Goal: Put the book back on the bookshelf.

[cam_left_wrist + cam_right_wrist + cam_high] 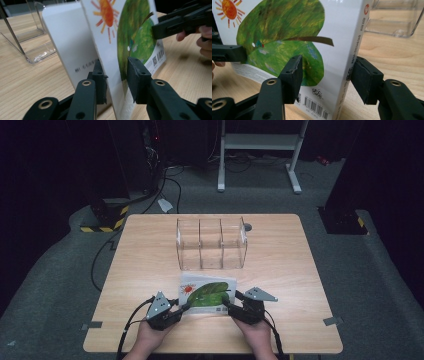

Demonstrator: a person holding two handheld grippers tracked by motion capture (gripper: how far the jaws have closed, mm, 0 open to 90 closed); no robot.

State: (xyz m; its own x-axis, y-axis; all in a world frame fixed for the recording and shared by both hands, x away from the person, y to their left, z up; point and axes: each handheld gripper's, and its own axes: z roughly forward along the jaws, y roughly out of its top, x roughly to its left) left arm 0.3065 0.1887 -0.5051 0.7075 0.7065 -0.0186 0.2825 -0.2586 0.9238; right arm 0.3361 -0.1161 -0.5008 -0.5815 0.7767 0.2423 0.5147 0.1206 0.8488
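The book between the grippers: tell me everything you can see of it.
The book is a thin white picture book, glossy, its cover showing a big green leaf, an orange sun and a barcode. It lies near the front of the table, ahead of the clear organizer, apart from it. The left gripper has its jaws on either side of one edge, the right gripper straddles the spine end. In both gripper views it stands tilted off the wood.

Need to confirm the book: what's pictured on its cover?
A green leaf and orange sun on white; right gripper view.
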